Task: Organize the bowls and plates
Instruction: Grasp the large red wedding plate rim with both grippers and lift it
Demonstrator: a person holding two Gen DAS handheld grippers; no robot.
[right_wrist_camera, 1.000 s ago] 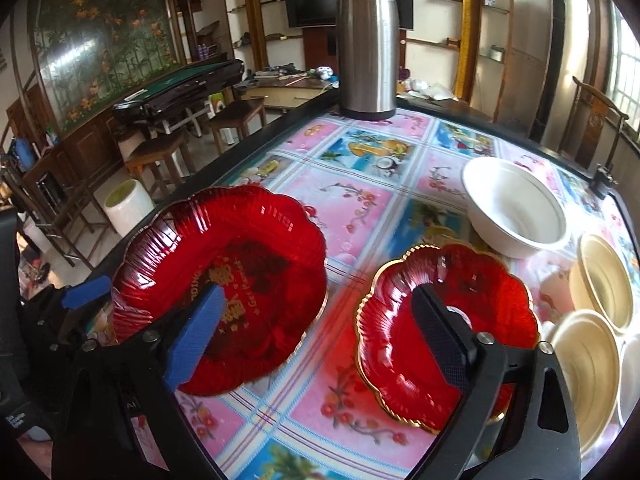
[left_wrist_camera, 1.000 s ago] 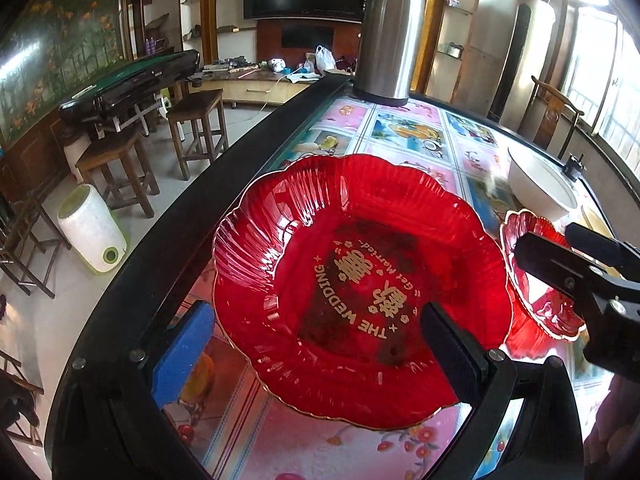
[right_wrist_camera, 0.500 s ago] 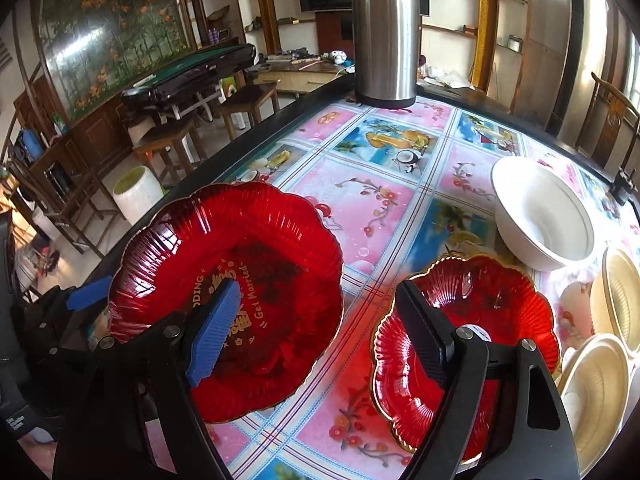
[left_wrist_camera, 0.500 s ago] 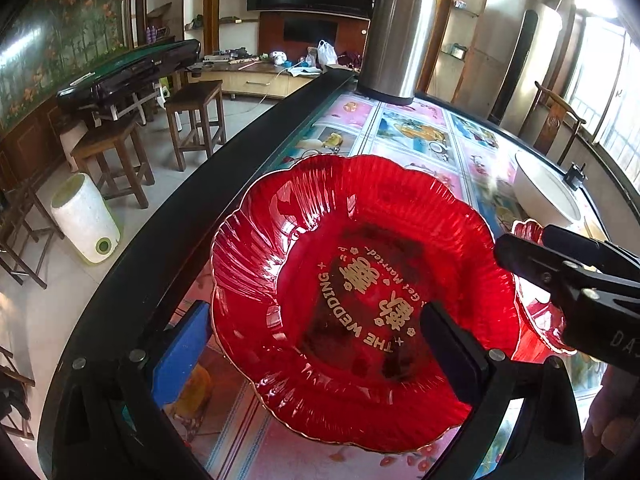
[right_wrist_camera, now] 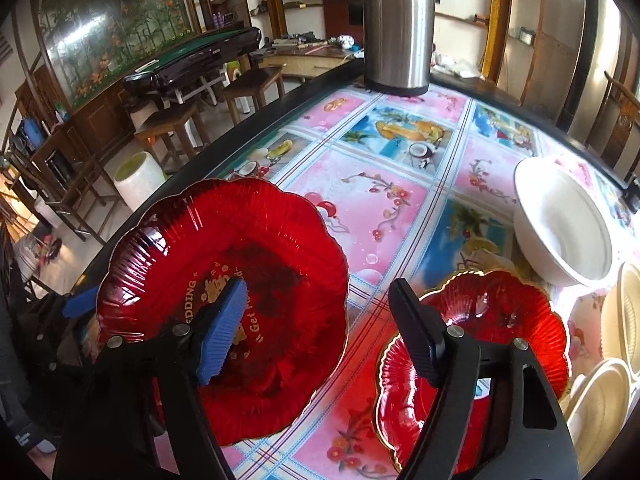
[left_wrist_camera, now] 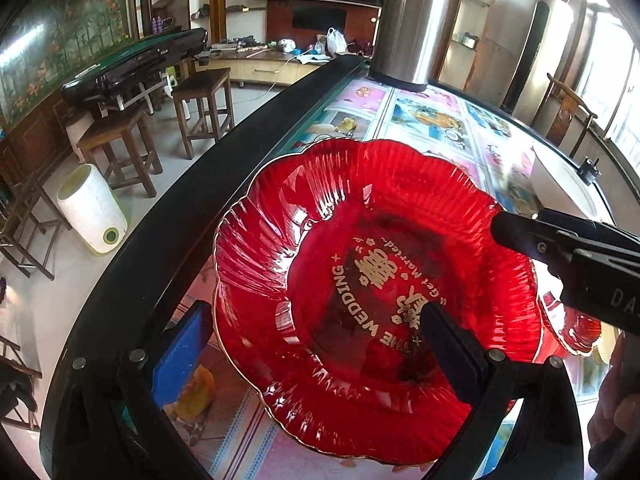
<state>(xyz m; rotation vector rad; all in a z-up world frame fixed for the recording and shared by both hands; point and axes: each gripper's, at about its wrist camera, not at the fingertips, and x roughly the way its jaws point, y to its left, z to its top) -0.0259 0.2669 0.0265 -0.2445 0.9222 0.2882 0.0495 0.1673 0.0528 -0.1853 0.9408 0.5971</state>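
We find the large red scalloped plastic plate with gold wedding lettering [left_wrist_camera: 376, 292] lying near the dark edge of the picture-tiled table [right_wrist_camera: 384, 200], tilted a little in the right wrist view, its near rim raised. The left tongs [left_wrist_camera: 316, 356] stand wide, one blue pad outside the rim on the left and the black pad over the plate's floor; they grip nothing. The right tongs [right_wrist_camera: 324, 332] are likewise wide and empty, the blue pad over the large plate, the black pad over the smaller red scalloped plate [right_wrist_camera: 476, 360] just beside it.

We judge both red plates light, stiff and glossy: thin moulded plastic, ribbed, slick on the flat, liable to crack if pinched hard. The fluted rim is the place to grip, one pad above and one below, at the near edge. The white bowl [right_wrist_camera: 560, 228] looks heavier and deep-walled; its wall would take the grip. The cream bowls [right_wrist_camera: 600, 408] at the right edge appear partly overlapped.

Risk noted: the plate sits close to the table edge.
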